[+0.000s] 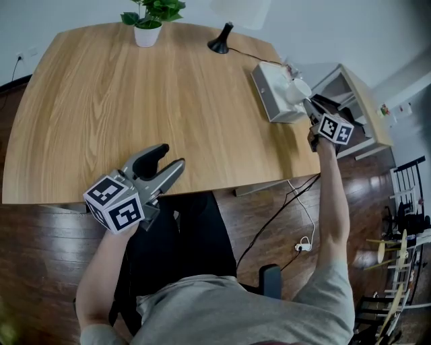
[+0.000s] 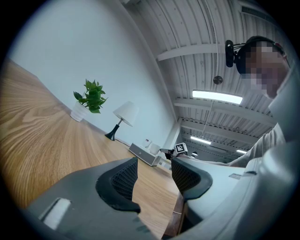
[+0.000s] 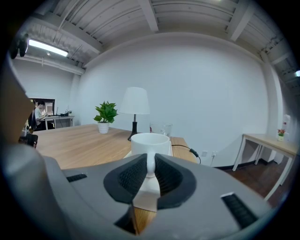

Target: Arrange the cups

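A white cup (image 3: 149,144) stands upright over the white tray (image 1: 271,92) at the table's right edge. My right gripper (image 3: 150,174) is shut on the cup's handle; in the head view the same cup (image 1: 299,88) sits just ahead of that gripper (image 1: 312,108). A clear glass (image 3: 160,128) stands behind the cup on the tray. My left gripper (image 1: 168,160) rests over the near table edge, jaws open with nothing between them, as the left gripper view (image 2: 153,175) confirms.
A potted plant (image 1: 149,21) and a black-based lamp (image 1: 221,40) stand at the table's far side. A lamp cable runs to the tray. A side table (image 1: 357,108) stands right of the tray, and a chair (image 1: 271,279) is below the table.
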The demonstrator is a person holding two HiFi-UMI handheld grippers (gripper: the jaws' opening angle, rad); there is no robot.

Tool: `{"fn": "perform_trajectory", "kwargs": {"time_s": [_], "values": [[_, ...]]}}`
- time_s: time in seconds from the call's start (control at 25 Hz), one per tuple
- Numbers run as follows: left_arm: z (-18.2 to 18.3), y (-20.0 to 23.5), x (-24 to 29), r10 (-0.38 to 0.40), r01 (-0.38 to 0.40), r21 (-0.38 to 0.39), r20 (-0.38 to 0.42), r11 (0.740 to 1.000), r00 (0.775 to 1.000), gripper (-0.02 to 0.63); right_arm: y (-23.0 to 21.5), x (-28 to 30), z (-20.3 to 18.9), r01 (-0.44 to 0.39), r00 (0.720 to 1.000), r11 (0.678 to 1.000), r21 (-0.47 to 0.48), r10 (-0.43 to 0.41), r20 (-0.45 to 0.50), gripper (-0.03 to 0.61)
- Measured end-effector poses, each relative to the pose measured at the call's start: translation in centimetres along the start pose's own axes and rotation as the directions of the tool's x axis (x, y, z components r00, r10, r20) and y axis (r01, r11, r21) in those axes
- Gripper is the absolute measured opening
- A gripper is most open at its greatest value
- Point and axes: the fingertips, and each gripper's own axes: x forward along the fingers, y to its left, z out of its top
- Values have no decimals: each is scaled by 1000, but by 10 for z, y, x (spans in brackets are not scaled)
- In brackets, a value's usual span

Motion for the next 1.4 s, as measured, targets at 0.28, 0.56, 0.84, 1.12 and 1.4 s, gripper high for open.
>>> {"fn": "perform_trajectory", "kwargs": {"time_s": [0.28, 0.56, 0.84, 1.12, 1.4], "values": [[-1, 1, 3, 3, -3, 13, 1, 1000, 1000, 238, -9, -2, -12, 60, 998, 998, 7, -60, -29, 183], [-3, -2, 7, -10, 11, 29, -15, 1000, 1000, 238, 66, -51, 23, -21, 978, 997, 78, 4, 208, 129], [-2, 0, 3, -9, 10, 35, -7, 999, 1000, 238, 283, -46, 23, -406, 862, 914, 15, 377, 338, 127], [-3, -2, 1, -9, 10, 55, -12, 998, 1000, 238, 398, -45, 1, -514, 783, 853, -92, 510, 356, 127], [-9, -7, -1, -4, 10, 116, -53, 993, 999, 238, 421, -53, -19, -527, 767, 840, -127, 535, 354, 127]]}}
